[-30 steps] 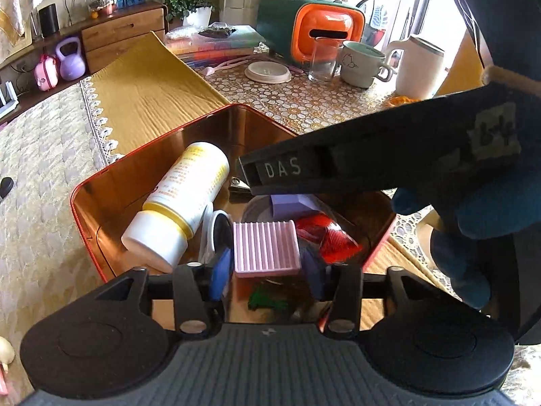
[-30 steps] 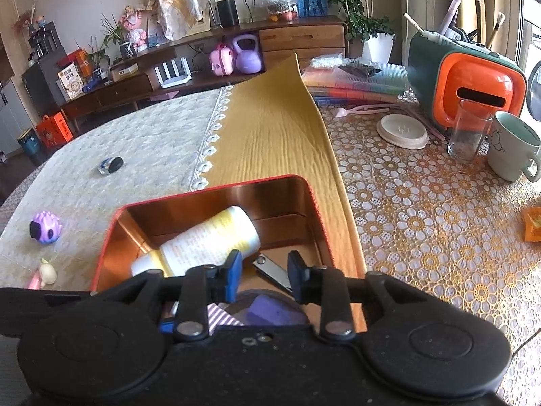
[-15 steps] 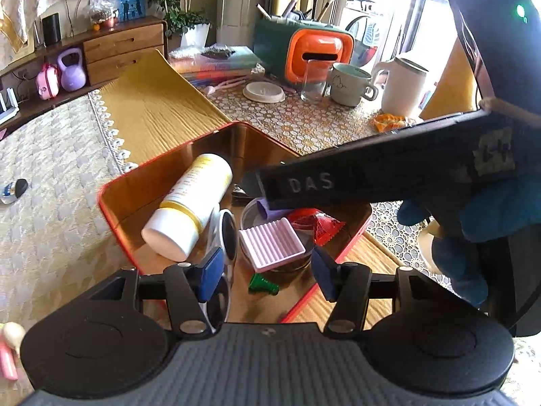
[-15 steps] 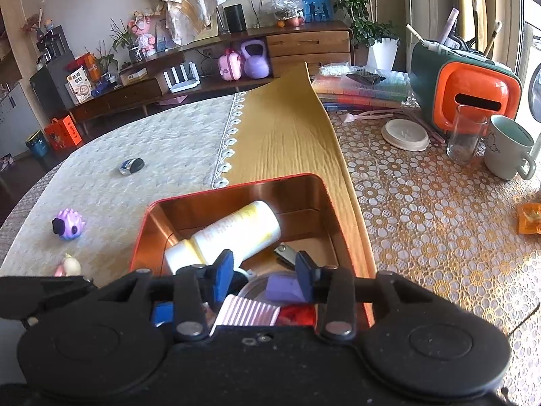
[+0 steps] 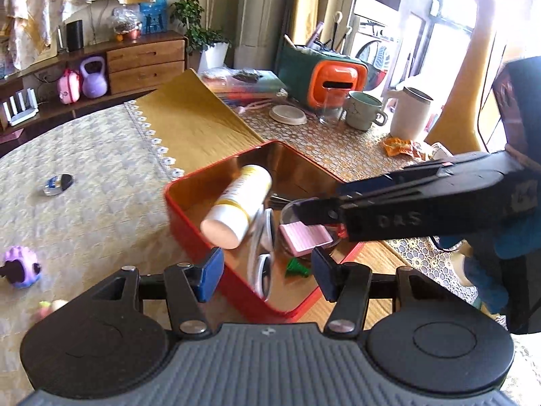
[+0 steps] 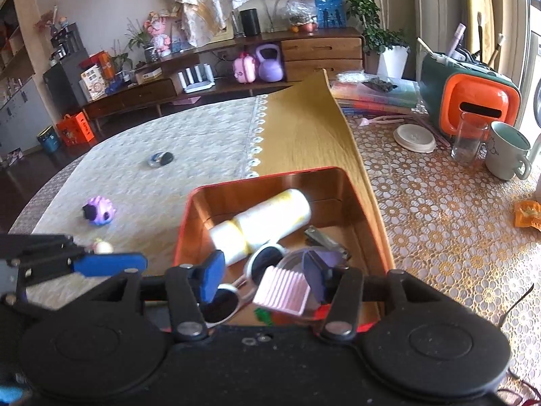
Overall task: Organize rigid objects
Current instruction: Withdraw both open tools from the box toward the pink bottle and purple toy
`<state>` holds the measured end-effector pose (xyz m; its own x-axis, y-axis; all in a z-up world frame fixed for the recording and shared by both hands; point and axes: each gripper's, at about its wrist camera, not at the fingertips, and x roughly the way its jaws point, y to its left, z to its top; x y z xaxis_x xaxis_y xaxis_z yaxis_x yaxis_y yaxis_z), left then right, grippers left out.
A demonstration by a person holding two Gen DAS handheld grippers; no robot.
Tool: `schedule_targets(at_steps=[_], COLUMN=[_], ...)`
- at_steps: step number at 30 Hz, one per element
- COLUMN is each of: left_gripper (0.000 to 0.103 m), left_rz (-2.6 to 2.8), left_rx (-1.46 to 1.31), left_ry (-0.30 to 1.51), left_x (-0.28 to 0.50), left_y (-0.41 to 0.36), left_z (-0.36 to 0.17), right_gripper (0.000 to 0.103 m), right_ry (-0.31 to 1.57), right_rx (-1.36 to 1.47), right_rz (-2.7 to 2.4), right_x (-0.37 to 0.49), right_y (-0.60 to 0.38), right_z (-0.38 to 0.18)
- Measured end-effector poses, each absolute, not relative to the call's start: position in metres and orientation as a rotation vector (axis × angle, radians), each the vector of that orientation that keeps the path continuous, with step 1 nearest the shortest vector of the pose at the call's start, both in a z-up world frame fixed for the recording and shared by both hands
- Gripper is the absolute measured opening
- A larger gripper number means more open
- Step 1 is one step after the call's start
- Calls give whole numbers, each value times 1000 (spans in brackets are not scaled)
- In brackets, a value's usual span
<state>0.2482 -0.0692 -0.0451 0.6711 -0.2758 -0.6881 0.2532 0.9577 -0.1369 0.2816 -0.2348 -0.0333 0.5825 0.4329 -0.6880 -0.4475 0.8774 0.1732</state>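
A red tin [image 5: 189, 233] with a copper inside stands on the table. In it lie a white and yellow bottle [image 5: 241, 203], white-framed sunglasses [image 5: 263, 257], a pink ridged block [image 5: 304, 237] on a glass dish, and a small green piece [image 5: 297, 267]. My left gripper [image 5: 267, 279] hovers open above the tin's near corner with nothing between its pads. My right gripper [image 6: 263, 277] hangs over the tin's [image 6: 263, 189] near edge, its jaws opening and holding nothing. The sunglasses [image 6: 263, 260] and pink block [image 6: 282, 292] lie below it. It reaches in from the right in the left wrist view.
On the cream cloth to the left lie a purple toy [image 6: 99, 210], a small dark object [image 6: 160, 159] and a little pale figure [image 6: 103, 247]. A glass [image 6: 468, 142], a mug [image 6: 505, 150], a lid [image 6: 414, 137], books and an orange-green box [image 6: 473, 101] stand at the back right.
Both grippers have drawn back and up from the tin, so more of the table shows. The right gripper's jaws have spread wider. The pink block stays in the tin.
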Motion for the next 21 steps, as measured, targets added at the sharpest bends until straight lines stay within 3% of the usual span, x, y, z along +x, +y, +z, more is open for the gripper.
schedule_targets(at_steps=[10,14,21], left_gripper=[57,71,76], left_rz=[-232,-201,-131], left_rx=[-79,-86,-88], left_ry=[760,747,735], left_x=[227,218,205], left_y=[-28,-11,23], left_z=[-37,-35,-34], right_gripper=[63,66,80], right_ry=[775,761,743], right_rx=[-30,-57,-79], right_rz=[570,600,657], right_x=[251,239,221], right_y=[-216,-205,-183], right_z=[-20,-17,-17])
